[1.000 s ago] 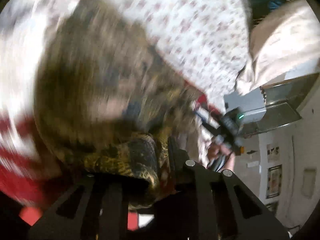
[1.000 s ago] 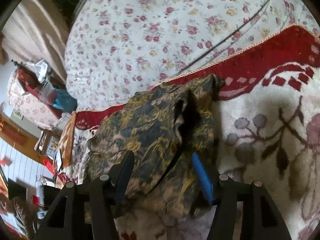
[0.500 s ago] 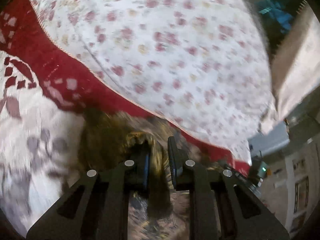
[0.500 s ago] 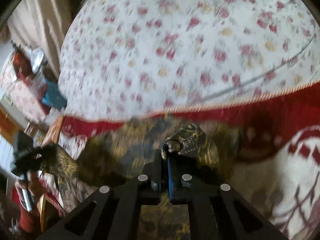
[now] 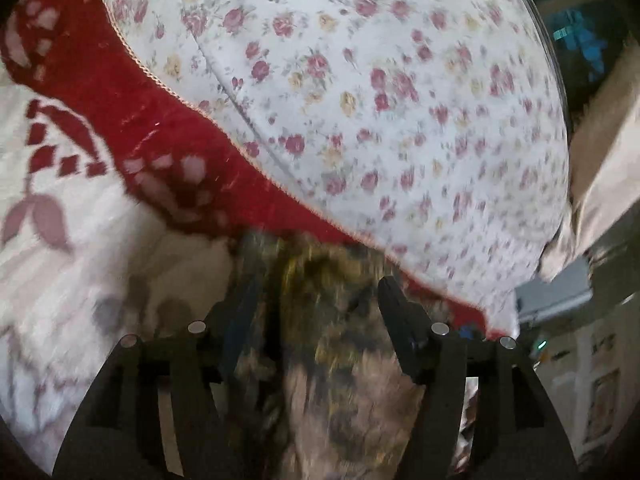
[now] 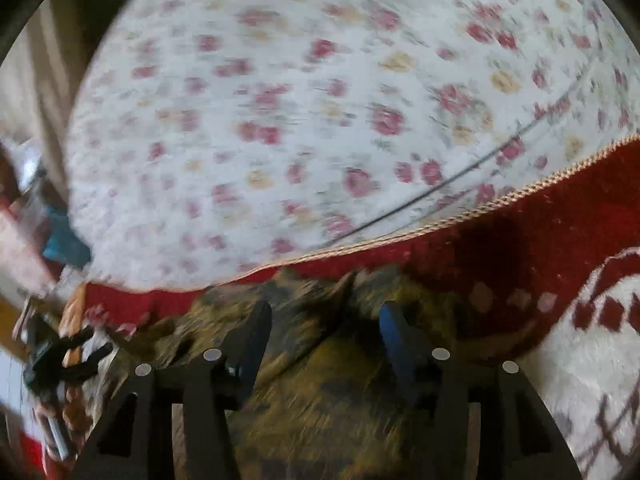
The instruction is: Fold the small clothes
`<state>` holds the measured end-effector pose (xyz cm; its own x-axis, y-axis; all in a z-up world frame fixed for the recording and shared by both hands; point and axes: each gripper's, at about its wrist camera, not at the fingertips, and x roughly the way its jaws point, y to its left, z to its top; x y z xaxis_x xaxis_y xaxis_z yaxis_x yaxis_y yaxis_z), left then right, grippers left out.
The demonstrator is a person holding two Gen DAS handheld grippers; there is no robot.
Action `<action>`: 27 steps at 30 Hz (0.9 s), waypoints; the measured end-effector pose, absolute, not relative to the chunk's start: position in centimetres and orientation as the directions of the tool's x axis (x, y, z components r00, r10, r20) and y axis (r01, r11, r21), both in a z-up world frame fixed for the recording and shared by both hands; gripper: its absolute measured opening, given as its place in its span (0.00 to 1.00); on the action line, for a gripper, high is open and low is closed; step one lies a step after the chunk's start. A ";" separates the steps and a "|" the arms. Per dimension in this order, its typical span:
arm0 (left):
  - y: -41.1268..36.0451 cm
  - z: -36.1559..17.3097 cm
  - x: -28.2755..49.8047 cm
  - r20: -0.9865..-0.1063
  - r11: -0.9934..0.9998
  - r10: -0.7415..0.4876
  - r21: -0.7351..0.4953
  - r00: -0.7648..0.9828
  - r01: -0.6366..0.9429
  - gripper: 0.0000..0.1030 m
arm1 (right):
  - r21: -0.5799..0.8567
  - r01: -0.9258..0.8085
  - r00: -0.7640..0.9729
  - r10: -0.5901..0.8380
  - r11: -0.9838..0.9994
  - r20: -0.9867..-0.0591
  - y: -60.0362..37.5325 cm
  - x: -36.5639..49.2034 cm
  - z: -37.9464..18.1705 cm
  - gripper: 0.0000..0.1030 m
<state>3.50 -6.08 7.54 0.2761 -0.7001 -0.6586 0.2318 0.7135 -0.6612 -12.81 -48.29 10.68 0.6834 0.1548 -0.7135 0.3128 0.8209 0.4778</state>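
Observation:
A small dark garment with a yellow, olive and navy print (image 5: pixel 332 344) lies on a red and white blanket (image 5: pixel 100 256). In the left wrist view my left gripper (image 5: pixel 316 304) is open, its fingers spread either side of the cloth, just above it. In the right wrist view the same garment (image 6: pixel 320 380) fills the lower middle, blurred by motion. My right gripper (image 6: pixel 324 320) is open over it, with nothing between the jaws. The other gripper shows small at the left edge of the right wrist view (image 6: pixel 60 356).
A white sheet with red and yellow flowers (image 5: pixel 380 100) covers the bed beyond the blanket's red border (image 6: pixel 520 240). A beige pillow (image 5: pixel 600 184) and room furniture lie at the right of the left wrist view.
Half a second ago both grippers were shut on the garment's edge. Both have opened and let the cloth drop onto the blanket.

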 end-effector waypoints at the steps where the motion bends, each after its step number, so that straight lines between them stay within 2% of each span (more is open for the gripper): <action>1: -6.2 7.4 2.3 -0.683 0.738 -0.675 -0.632 0.279 0.236 0.61 | 0.477 0.269 0.665 0.197 0.837 -0.721 -47.1 -12.5 10.4 0.52; 3: -6.4 6.4 0.6 -0.718 0.771 -0.637 -0.598 0.280 0.218 0.61 | 0.395 0.221 0.574 0.208 0.892 -0.792 -44.5 -10.4 8.6 0.50; 7: -6.4 2.8 -1.7 -0.811 0.849 -0.527 -0.516 0.255 0.113 0.61 | 0.236 0.304 0.470 0.070 0.923 -0.880 -43.8 -4.9 5.1 0.50; 9: -5.9 2.1 -2.4 -0.798 0.846 -0.531 -0.515 0.283 0.135 0.61 | 0.171 0.352 0.450 -0.006 0.920 -0.893 -43.5 -2.9 6.2 0.50; 11: -5.3 1.8 -2.5 -0.782 0.840 -0.541 -0.519 0.309 0.157 0.61 | 0.202 0.303 0.523 0.015 0.931 -0.852 -41.4 -2.5 8.9 0.50; 13: -5.1 1.7 -2.1 -0.775 0.829 -0.558 -0.537 0.297 0.155 0.61 | 0.302 0.164 0.561 0.163 0.939 -0.812 -37.8 -2.2 10.8 0.53; 15: -4.7 1.8 -1.9 -0.770 0.821 -0.570 -0.550 0.287 0.156 0.61 | 0.377 0.040 0.527 0.301 0.925 -0.795 -34.3 -2.1 11.1 0.54; 17: -4.4 1.9 -1.8 -0.762 0.811 -0.584 -0.564 0.280 0.155 0.61 | 0.430 -0.094 0.420 0.427 0.898 -0.800 -29.7 -1.6 9.9 0.54; 19: -4.3 1.9 -1.7 -0.756 0.803 -0.595 -0.575 0.275 0.156 0.61 | 0.372 -0.145 0.358 0.399 0.917 -0.844 -26.6 0.1 8.1 0.54; 22: -4.4 2.2 -1.3 -0.757 0.800 -0.599 -0.578 0.261 0.159 0.61 | 0.263 -0.044 0.424 0.256 0.964 -0.869 -26.4 4.3 6.5 0.54; 25: -3.6 2.9 -1.3 -0.748 0.798 -0.600 -0.583 0.282 0.152 0.61 | 0.291 0.098 0.504 0.204 0.952 -0.839 -28.3 7.0 7.3 0.54; 27: -2.9 3.4 -1.6 -0.739 0.794 -0.606 -0.587 0.294 0.160 0.61 | 0.345 0.082 0.528 0.253 0.935 -0.810 -28.3 6.1 9.0 0.54</action>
